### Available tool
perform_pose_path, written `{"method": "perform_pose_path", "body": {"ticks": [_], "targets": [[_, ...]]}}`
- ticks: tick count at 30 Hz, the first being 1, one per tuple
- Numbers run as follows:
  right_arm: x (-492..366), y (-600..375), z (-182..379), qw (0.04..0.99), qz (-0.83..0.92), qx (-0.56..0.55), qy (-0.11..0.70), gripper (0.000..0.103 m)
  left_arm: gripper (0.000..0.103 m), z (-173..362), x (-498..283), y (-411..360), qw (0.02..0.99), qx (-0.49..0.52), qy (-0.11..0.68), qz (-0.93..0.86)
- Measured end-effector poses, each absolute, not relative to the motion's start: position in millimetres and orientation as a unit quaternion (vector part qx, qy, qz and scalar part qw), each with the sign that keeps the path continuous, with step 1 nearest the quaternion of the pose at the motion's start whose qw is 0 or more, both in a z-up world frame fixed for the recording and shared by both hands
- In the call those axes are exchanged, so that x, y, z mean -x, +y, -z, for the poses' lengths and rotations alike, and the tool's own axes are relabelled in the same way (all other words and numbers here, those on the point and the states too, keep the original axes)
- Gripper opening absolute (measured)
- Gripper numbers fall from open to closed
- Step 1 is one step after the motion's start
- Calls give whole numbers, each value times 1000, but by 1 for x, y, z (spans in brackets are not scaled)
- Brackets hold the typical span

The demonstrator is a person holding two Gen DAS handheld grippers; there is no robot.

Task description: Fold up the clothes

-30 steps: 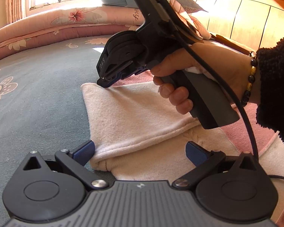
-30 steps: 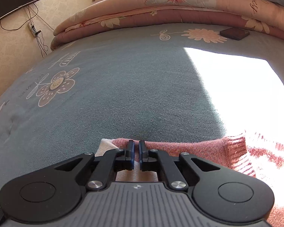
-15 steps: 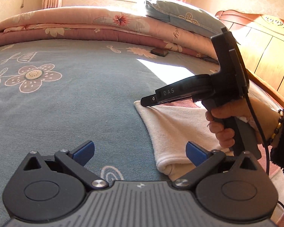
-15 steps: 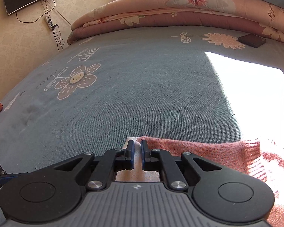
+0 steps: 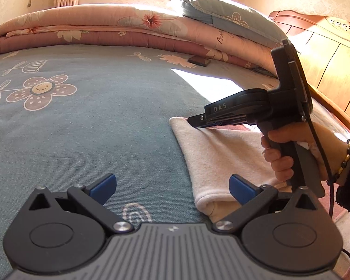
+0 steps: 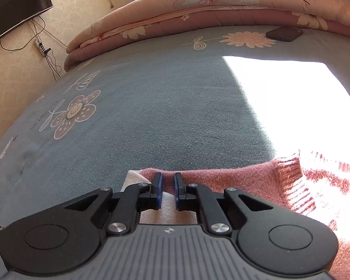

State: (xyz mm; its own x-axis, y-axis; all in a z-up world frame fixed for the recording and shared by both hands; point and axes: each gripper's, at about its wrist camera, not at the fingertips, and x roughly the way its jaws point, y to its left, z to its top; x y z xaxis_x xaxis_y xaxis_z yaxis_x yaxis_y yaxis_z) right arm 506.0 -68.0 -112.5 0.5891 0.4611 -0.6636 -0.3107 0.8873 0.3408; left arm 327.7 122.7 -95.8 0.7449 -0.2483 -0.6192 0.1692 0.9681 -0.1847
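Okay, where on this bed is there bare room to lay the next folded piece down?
Bare blue bedspread runs from the cream-and-pink sweater left to the printed flower, and back to the folded quilts. It is crowded at the sweater, under the right tongs; a dark phone lies by the quilts.

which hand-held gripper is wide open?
The left hand-held gripper: blue pads spread wide above the bedspread. The right hand-held gripper shows only a narrow gap, at the sweater corner.

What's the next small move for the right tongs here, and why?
Probably draw the right tongs back off the cream garment. Their jaws stand slightly parted at the folded layer's far corner, and that layer lies flat on the bed cover, so the fold looks placed. The left tongs are wide open and hold nothing, near the closer end of the fold.
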Motion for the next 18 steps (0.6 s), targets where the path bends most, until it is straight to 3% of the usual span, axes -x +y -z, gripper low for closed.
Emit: {"method": "perform_pose_path", "body": {"ticks": [18], "targets": [[-503, -73, 110, 903, -182, -71, 383, 13, 102, 98, -331, 122, 930, 60, 347, 110]]}}
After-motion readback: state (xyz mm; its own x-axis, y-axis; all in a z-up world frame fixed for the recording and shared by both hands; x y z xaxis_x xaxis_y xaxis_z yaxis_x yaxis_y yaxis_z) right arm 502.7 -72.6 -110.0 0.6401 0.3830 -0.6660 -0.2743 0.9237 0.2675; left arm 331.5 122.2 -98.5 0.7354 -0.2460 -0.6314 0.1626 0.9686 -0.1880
